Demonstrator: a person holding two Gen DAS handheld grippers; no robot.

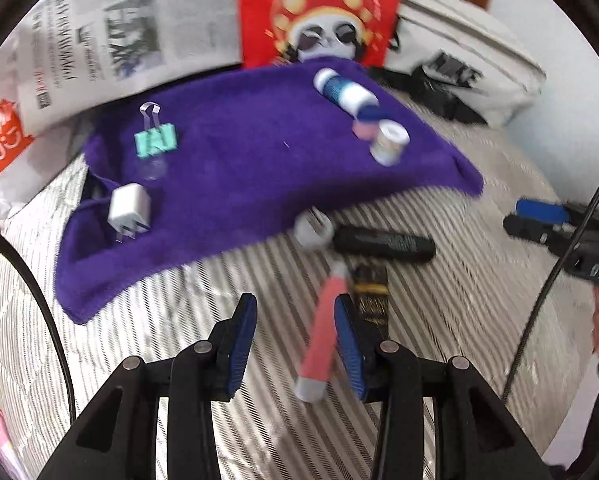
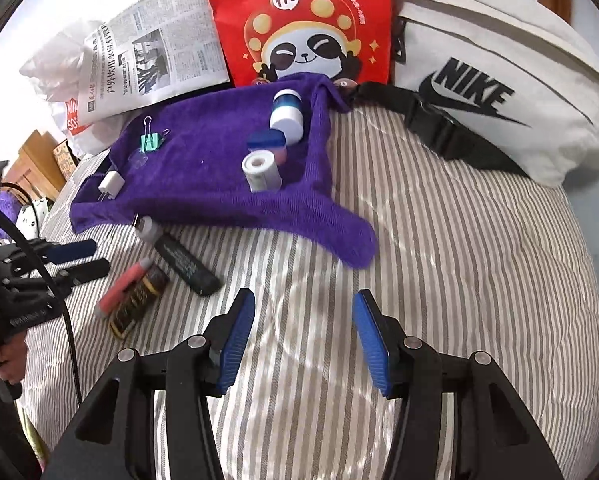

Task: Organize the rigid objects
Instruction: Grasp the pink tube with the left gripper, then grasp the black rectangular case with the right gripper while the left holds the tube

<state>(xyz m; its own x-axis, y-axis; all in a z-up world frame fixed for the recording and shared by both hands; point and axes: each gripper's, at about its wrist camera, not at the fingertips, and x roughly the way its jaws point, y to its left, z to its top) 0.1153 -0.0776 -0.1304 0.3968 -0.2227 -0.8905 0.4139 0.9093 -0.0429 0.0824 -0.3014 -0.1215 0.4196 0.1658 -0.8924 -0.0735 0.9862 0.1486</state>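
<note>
The left gripper [image 1: 295, 332] is wide open, holding nothing; a pink tube [image 1: 322, 332] lies between its fingers, against the right pad [image 1: 349, 344], on the striped bedding [image 2: 459, 260]. Just beyond lie a black-gold box [image 1: 371, 296] and a black tube [image 1: 383, 244]. Farther ahead, a purple towel [image 1: 239, 168] carries a charger [image 1: 129, 210], clip [image 1: 155, 140] and jars [image 1: 345, 90]. The right gripper [image 2: 303, 340] hangs open and empty over bare bedding, with the towel ahead and the tubes to its left.
</note>
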